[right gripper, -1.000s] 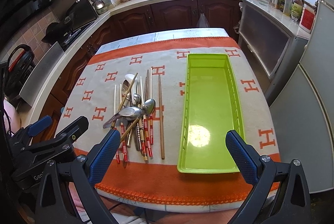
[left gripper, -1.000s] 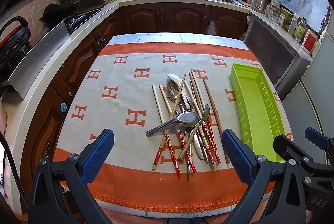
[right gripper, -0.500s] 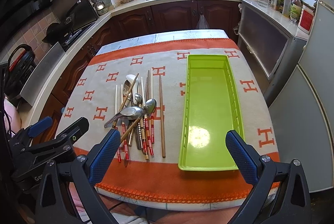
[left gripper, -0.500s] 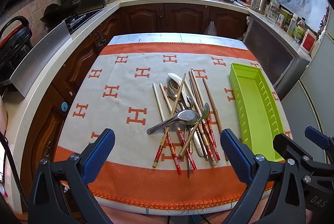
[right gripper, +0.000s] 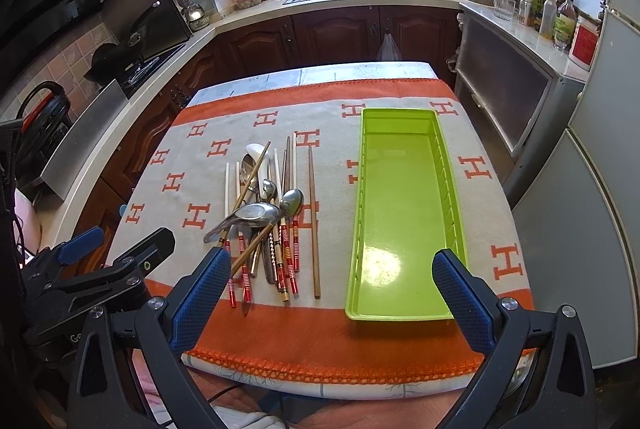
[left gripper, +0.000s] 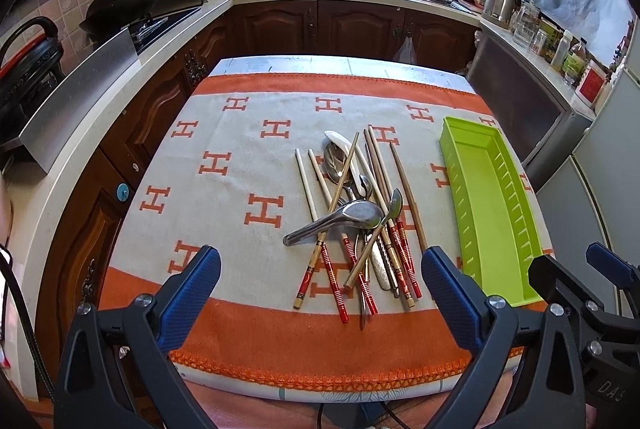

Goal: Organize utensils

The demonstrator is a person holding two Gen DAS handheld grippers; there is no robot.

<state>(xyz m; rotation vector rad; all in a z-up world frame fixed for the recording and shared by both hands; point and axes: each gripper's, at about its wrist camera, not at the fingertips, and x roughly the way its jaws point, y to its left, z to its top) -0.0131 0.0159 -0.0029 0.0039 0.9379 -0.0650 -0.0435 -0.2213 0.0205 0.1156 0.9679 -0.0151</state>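
Utensils [left gripper: 356, 217] in crossed heap on orange-and-grey cloth [left gripper: 224, 197], mid-table: chopsticks, metal spoons, white spoon. Green tray [right gripper: 404, 213] just right of heap, nothing in it. Left gripper [left gripper: 320, 289] spread wide, holding nothing, hovering at near table edge before heap. Right gripper [right gripper: 332, 289] likewise wide and bare, between heap and tray. Sorting not yet begun, by look. Judgement: take topmost piece first, large steel spoon [left gripper: 340, 219] lying across chopsticks; grip handle, lift straight up so sticks beneath do not scatter; lay lengthwise in tray.
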